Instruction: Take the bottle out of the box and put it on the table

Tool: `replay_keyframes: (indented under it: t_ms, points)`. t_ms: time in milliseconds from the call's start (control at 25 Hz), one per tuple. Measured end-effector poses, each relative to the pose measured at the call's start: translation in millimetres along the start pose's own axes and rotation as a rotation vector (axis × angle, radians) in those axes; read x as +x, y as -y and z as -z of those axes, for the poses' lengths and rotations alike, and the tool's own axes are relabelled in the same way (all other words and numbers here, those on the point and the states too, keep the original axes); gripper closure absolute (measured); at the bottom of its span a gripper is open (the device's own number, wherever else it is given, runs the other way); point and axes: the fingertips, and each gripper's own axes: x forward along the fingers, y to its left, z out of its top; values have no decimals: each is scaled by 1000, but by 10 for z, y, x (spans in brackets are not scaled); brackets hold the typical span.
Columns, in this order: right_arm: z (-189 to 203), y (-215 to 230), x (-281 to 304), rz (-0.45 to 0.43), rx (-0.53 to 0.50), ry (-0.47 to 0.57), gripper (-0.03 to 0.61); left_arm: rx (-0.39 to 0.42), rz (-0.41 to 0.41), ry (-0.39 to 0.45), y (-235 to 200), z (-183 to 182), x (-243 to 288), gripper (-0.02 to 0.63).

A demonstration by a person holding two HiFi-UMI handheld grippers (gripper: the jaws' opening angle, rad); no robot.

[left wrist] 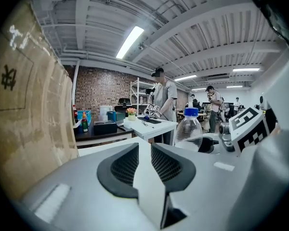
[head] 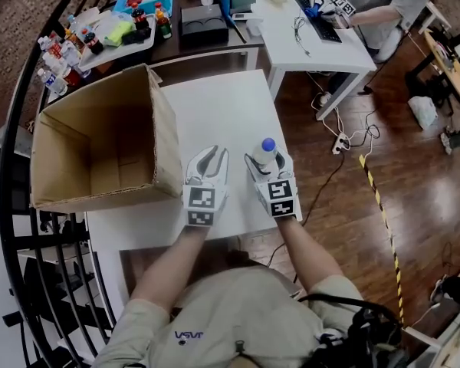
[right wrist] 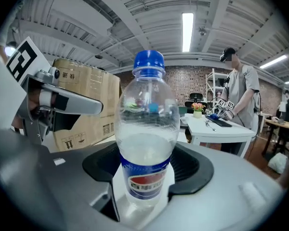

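Pointing forward over table (head: 215, 106), right hand-held gripper (head: 267, 164) clamps upright bottle (right wrist: 147, 138); left hand-held gripper (head: 217, 158) parted, empty.

On the left part of the table (head: 215, 106) a box (head: 100, 140) is set with its opening upward, and the left gripper (head: 215, 153) is found just beside its near right corner. Right of that gripper, over the near right part of the table, the bottle (head: 267, 150) is held upright between the jaws of the right gripper (head: 267, 161). Behind the table a counter (head: 203, 48) is placed, with a desk (head: 322, 52) to its right, at whose far right a person (head: 391, 6) is seated
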Motion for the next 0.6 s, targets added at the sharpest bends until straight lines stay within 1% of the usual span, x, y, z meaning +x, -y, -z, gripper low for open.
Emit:
replay_keyframes:
  t_ms: [160,280,480,560,600]
  points:
    - [-41,-35,-134,-15,31,2,245,3,-2,12,-11,-54,-55,537]
    - [-203,-29,-327,-2,47,32,250,-3,0,33,3,-135,-132,537]
    - [-647,23,-672,53,48,128,319,-12,19,92,97,-336,-317,537]
    - [-853,10,-811,78,55,176,387,-18,38,123,153,-440,-422,537]
    - [-946,-18,-875,85,60,199,408,-22,51,139,183,-499,-488,537]
